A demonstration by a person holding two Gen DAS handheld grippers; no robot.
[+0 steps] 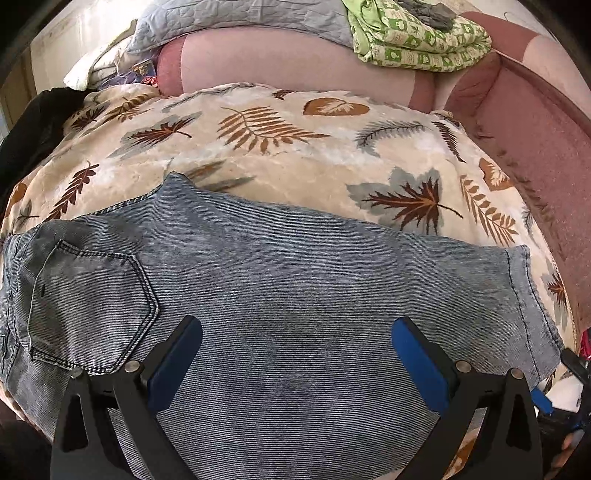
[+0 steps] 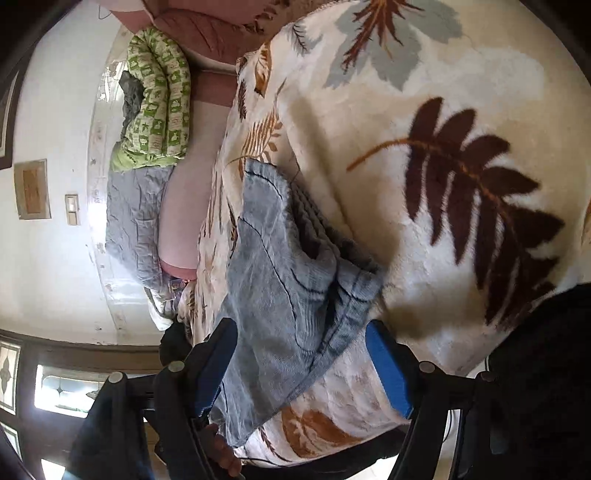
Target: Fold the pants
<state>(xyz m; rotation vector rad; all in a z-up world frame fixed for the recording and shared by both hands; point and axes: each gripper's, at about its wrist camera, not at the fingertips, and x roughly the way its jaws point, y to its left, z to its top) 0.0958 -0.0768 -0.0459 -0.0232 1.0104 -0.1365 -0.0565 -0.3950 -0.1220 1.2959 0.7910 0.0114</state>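
Observation:
Grey-blue denim pants [image 1: 280,280] lie flat on a cream leaf-print blanket [image 1: 295,147], back pocket at the left, leg hem at the right. My left gripper [image 1: 297,328] is open and empty, just above the middle of the pants. In the right wrist view, tilted sideways, the pants [image 2: 288,280] lie with their hem end between the blue pads. My right gripper [image 2: 301,332] is open around that hem end, not closed on it. Its edge shows at the right of the left wrist view [image 1: 569,402].
The blanket covers a pink sofa [image 1: 295,62] with an armrest at the right [image 1: 546,147]. A green patterned quilt [image 1: 417,37] and a grey quilt [image 1: 229,26] lie on the backrest. Dark clothing [image 1: 33,122] sits at the left. A dark garment [image 2: 546,362] lies by the right gripper.

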